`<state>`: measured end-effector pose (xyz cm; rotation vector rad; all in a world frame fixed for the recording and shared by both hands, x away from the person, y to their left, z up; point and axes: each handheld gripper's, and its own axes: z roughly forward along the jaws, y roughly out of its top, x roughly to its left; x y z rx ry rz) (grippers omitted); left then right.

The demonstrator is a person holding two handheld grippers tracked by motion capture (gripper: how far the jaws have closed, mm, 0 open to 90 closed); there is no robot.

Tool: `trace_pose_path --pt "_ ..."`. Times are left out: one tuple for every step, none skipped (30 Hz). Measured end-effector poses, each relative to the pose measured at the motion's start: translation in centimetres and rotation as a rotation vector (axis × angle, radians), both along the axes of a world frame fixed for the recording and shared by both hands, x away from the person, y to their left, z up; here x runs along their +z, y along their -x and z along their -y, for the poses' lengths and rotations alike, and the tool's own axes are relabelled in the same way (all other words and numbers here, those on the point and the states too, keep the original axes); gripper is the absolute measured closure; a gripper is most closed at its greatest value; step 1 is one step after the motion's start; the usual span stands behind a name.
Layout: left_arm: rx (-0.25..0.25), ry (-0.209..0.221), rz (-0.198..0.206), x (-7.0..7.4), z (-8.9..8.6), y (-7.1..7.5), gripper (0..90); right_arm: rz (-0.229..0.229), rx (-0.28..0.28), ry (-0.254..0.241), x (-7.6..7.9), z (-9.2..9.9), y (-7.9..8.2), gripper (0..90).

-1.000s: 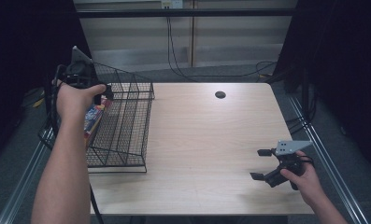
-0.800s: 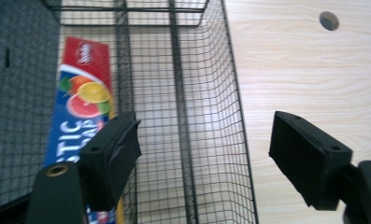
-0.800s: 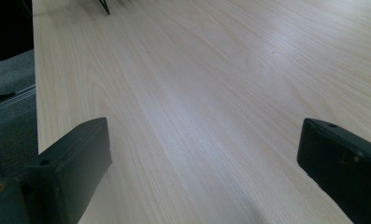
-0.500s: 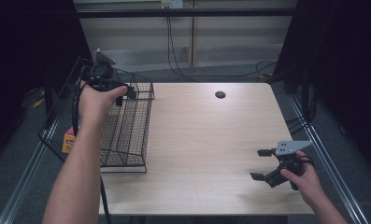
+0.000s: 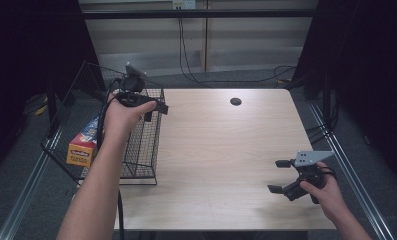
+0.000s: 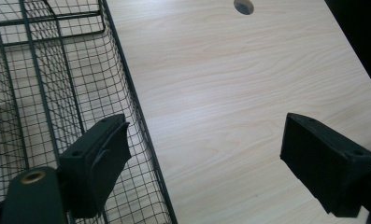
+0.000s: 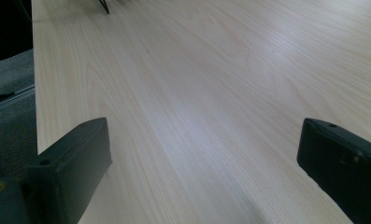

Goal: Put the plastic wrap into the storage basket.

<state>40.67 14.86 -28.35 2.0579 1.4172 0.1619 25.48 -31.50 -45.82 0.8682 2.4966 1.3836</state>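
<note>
A black wire basket stands at the table's left edge, partly overhanging it. An orange box lies inside its wire outline at the left. My left gripper hovers over the basket's right wall, one jaw above the mesh and one above bare wood. Its jaws have just been opening and stand wide with nothing between them. My right gripper rests low near the table's front right, open and empty, with only wood between its jaws.
The pale wooden table has a round cable hole at the back middle. Metal rails run along both sides of the table, and cables hang behind it. Dark curtains close in left and right.
My left hand has moved right, from the basket's far left corner to above its right wall, and its jaws have spread. The orange box has come out from behind the arm. The right hand stayed still.
</note>
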Motion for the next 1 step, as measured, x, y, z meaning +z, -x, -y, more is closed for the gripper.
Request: trace_pose_path --pt "-0.007 0.000 -0.002 -0.11 0.12 0.01 14.7 0.002 -0.001 0.001 -0.03 -0.01 -0.02 2.6"
